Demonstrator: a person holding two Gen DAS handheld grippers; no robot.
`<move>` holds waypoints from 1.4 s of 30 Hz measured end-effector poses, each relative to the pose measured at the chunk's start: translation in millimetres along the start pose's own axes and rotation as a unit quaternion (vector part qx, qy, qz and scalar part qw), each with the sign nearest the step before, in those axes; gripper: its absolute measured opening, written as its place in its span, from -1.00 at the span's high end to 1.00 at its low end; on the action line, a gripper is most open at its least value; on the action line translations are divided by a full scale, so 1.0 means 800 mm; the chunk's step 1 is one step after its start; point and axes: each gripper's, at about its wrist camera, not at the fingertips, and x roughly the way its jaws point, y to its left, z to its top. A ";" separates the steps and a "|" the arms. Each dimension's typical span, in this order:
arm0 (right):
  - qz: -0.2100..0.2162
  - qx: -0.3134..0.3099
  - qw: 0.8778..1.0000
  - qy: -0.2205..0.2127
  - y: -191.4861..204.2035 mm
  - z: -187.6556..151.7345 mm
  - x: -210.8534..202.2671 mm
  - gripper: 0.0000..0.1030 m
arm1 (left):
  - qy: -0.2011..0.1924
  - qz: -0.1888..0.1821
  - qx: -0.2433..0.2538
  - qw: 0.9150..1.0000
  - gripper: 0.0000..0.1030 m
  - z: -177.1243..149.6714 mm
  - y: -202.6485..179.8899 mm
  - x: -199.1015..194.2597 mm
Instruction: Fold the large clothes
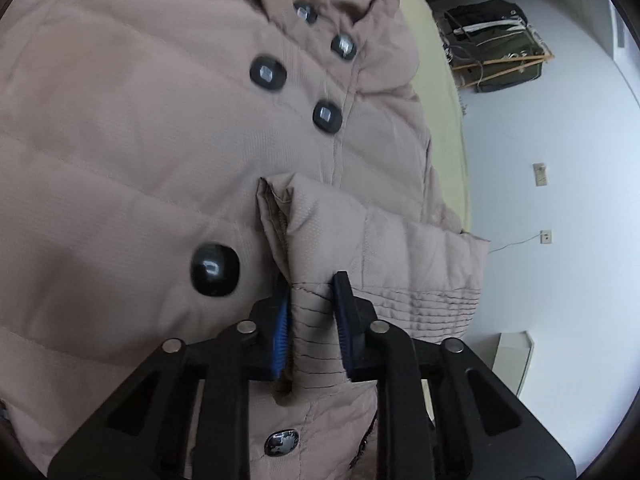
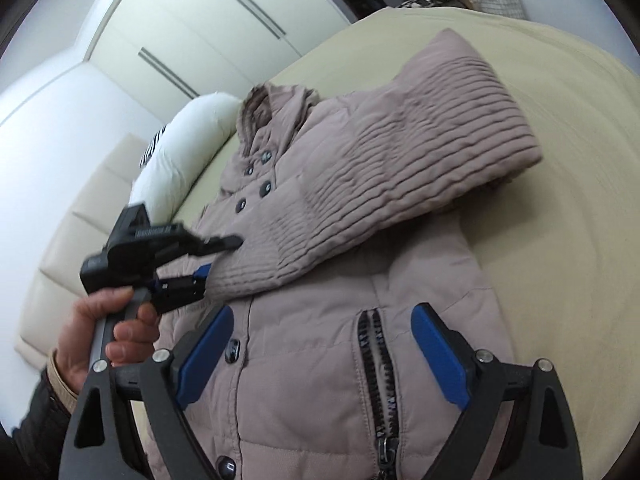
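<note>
A dusty-pink padded coat (image 1: 120, 128) with dark round buttons lies front-up on a pale yellow bed (image 2: 560, 120). My left gripper (image 1: 312, 292) is shut on the ribbed cuff of the sleeve (image 1: 316, 328) and holds it over the coat's chest. In the right wrist view the same sleeve (image 2: 400, 184) lies folded across the coat body (image 2: 320, 380), with the left gripper (image 2: 208, 256) at its cuff end. My right gripper (image 2: 320, 344) is open and empty above the coat's lower front, near a zipped pocket (image 2: 376, 344).
A white pillow (image 2: 188, 152) lies at the head of the bed by a cream headboard (image 2: 80, 240). White wardrobe doors (image 2: 200, 28) stand behind. A dark bag on a wooden rack (image 1: 496, 48) stands on the floor beyond the bed.
</note>
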 end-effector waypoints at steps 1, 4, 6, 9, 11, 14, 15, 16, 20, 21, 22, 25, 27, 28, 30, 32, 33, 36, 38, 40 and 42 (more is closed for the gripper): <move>0.002 0.007 1.000 -0.002 -0.002 0.004 0.001 -0.80 | -0.012 -0.003 0.002 1.000 0.69 0.004 0.001 -0.013; 0.021 0.029 0.999 -0.016 -0.005 0.020 0.001 -0.80 | -0.059 -0.014 0.001 0.998 0.70 0.021 0.011 -0.071; 0.038 0.054 0.997 -0.025 -0.011 0.034 0.001 -0.80 | -0.097 -0.006 -0.004 0.995 0.70 0.039 0.023 -0.110; 0.060 0.104 0.992 -0.041 -0.026 0.061 0.007 -0.80 | -0.142 0.018 -0.029 0.989 0.70 0.066 0.063 -0.162; 0.077 0.145 0.985 -0.051 -0.039 0.077 0.014 -0.81 | -0.157 0.044 -0.044 0.986 0.71 0.080 0.095 -0.183; 0.103 0.205 0.972 -0.046 -0.053 0.097 0.036 -0.81 | -0.171 0.074 -0.062 0.980 0.70 0.092 0.137 -0.201; 0.112 0.215 0.969 -0.043 -0.054 0.102 0.043 -0.81 | -0.173 0.074 -0.068 0.980 0.71 0.095 0.148 -0.204; 0.120 0.224 0.966 -0.039 -0.054 0.104 0.051 -0.81 | -0.172 0.070 -0.073 0.980 0.71 0.097 0.157 -0.206; 0.157 0.256 0.954 0.005 -0.043 0.104 0.096 -0.81 | -0.172 0.078 -0.066 0.980 0.70 0.099 0.162 -0.205; 0.166 0.265 0.950 0.018 -0.040 0.101 0.108 -0.81 | -0.175 0.077 -0.066 0.979 0.70 0.101 0.166 -0.204; 0.174 0.273 0.946 0.027 -0.038 0.099 0.118 -0.81 | -0.179 0.079 -0.066 0.978 0.71 0.104 0.163 -0.202; 0.190 0.304 0.933 0.037 -0.043 0.087 0.147 -0.81 | -0.181 0.088 -0.056 0.978 0.71 0.110 0.157 -0.199; 0.185 0.321 0.929 0.015 -0.053 0.094 0.159 -0.81 | -0.179 0.089 -0.055 0.978 0.70 0.109 0.154 -0.192; 0.186 0.329 0.926 -0.003 -0.060 0.100 0.159 -0.81 | -0.178 0.088 -0.057 0.978 0.70 0.108 0.154 -0.190; 0.178 0.342 0.921 -0.045 -0.080 0.119 0.150 -0.78 | -0.178 0.089 -0.060 0.978 0.70 0.106 0.155 -0.187; 0.182 0.361 0.912 -0.073 -0.103 0.133 0.141 -0.73 | -0.177 0.089 -0.061 0.978 0.70 0.106 0.154 -0.184; 0.190 0.374 0.905 -0.075 -0.113 0.137 0.140 -0.71 | -0.173 0.085 -0.061 0.979 0.70 0.108 0.153 -0.178; 0.223 0.410 0.880 -0.084 -0.146 0.135 0.137 -0.57 | -0.166 0.095 -0.043 0.981 0.70 0.108 0.138 -0.158; 0.241 0.413 0.874 -0.087 -0.158 0.130 0.139 -0.40 | -0.166 0.104 -0.037 0.980 0.70 0.109 0.132 -0.147; 0.248 0.404 0.876 -0.083 -0.164 0.124 0.139 -0.23 | -0.165 0.115 -0.033 0.979 0.69 0.112 0.131 -0.136; 0.224 0.378 0.895 -0.075 -0.156 0.123 0.125 -0.21 | -0.161 0.117 -0.027 0.980 0.68 0.114 0.131 -0.131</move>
